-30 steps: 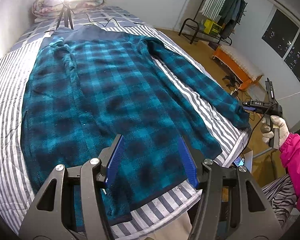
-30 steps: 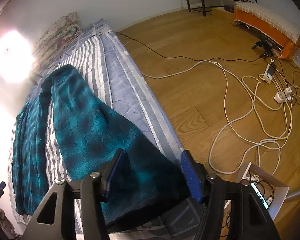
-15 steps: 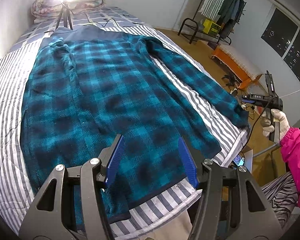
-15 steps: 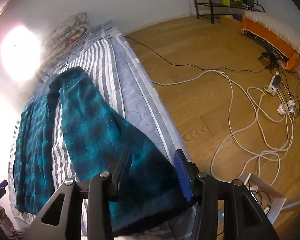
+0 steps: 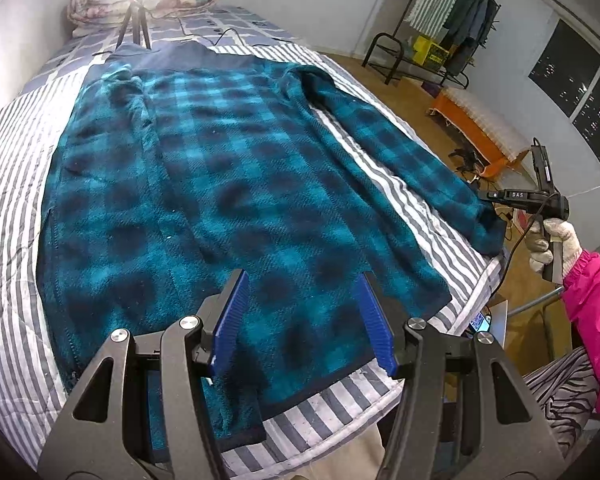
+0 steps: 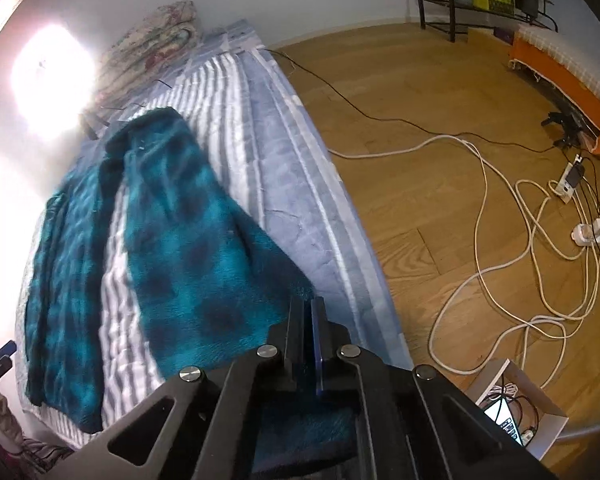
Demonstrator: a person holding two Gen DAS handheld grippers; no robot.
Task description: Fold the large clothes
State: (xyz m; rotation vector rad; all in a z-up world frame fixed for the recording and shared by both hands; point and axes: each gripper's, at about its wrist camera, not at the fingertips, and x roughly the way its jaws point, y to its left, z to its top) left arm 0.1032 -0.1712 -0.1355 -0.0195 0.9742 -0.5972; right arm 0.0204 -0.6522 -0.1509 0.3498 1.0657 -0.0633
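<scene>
The right gripper (image 6: 306,312) is now clamping the plaid jacket's sleeve cuff (image 6: 220,280) after just closing, so folding's starting while the left gripper (image 5: 300,320) is hanging open.

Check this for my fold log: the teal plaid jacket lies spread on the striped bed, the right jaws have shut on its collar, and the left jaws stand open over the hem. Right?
Not the collar. The right gripper is shut on the cuff end of the jacket's outstretched sleeve at the bed's edge, as the right wrist view shows. The rest stands: the left gripper hangs open over the hem.

Right tool (image 6: 305,312) jaws just closed on teal plaid sleeve (image 6: 188,240) cuff, at striped bed (image 6: 284,160) edge.
</scene>
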